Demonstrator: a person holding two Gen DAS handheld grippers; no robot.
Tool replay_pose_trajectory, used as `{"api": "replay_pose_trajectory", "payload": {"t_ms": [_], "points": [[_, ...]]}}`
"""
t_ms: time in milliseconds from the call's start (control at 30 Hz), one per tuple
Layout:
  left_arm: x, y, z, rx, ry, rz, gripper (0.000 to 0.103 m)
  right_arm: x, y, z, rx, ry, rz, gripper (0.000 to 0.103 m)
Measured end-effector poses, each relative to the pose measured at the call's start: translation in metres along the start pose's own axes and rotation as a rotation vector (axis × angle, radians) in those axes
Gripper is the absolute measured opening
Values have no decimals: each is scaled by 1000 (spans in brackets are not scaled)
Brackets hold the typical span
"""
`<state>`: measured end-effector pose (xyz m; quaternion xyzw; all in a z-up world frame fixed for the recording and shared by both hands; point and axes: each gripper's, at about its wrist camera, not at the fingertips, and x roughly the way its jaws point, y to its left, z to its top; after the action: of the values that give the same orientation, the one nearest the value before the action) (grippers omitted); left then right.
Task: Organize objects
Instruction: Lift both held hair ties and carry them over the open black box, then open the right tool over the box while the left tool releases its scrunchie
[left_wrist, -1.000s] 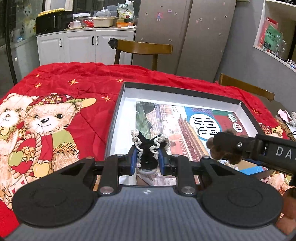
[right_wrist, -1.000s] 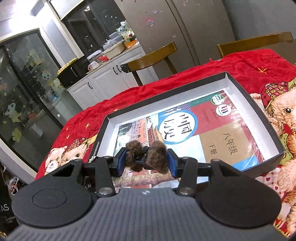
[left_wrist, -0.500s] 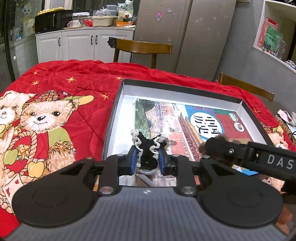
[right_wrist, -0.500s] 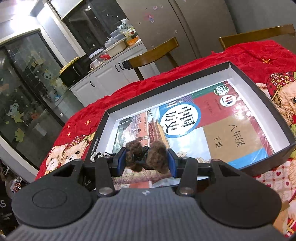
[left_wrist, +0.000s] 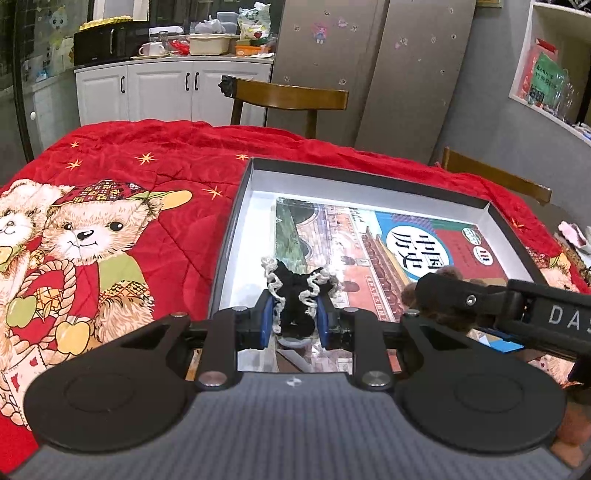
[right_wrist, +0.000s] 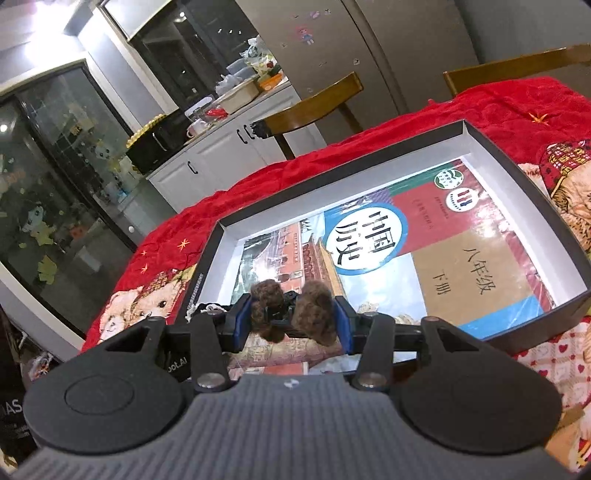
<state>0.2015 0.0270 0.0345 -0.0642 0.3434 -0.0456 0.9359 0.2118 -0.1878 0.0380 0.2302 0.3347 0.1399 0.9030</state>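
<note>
1. Red bear-print blanket (left_wrist: 155, 206): covers the table and bears the box.
2. Shallow dark box (left_wrist: 373, 175), white inside: lies open on the blanket; both grippers hover over its near edge.
3. Textbook (right_wrist: 436, 258): lies flat on the box floor, the only item inside it (some white floor shows bare beside it).
4. Left gripper (left_wrist: 293, 317): clamped on a black hair tie with white trim (left_wrist: 295, 291), held above the box's near-left part.
5. Right gripper (right_wrist: 291, 321): clamped on a brown fuzzy hair clip (right_wrist: 314, 317), held over the book's near end.
6. Step in hand, as judged: carrying both small items to the box. Next move calls for lowering each inside the walls, then parting the jaws.
</note>
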Motion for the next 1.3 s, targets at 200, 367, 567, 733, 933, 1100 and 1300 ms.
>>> {"api": "replay_pose_trajectory", "payload": {"t_ms": [200,367,567,733,933,1100,1300], "points": [[3,2,0,-7,9,-4,29,1,0,1,0,2,2,50],[4,3,1,-4,-1,7,29,1,0,3,-10,17,6,50],[8,8,4,-26,16,10,38,1,-3,6,4,26,19,54],[4,9,6,-38,17,-2,49,2,-3,5,2,10,8,56],[0,8,9,-40,4,-9,56,0,-4,6,9,4,26,70],[-5,16,15,-64,-13,-7,56,-4,-3,7,4,-20,41,77],[-12,22,23,-76,-18,-35,60,-6,-2,8,9,-29,43,78]]}}
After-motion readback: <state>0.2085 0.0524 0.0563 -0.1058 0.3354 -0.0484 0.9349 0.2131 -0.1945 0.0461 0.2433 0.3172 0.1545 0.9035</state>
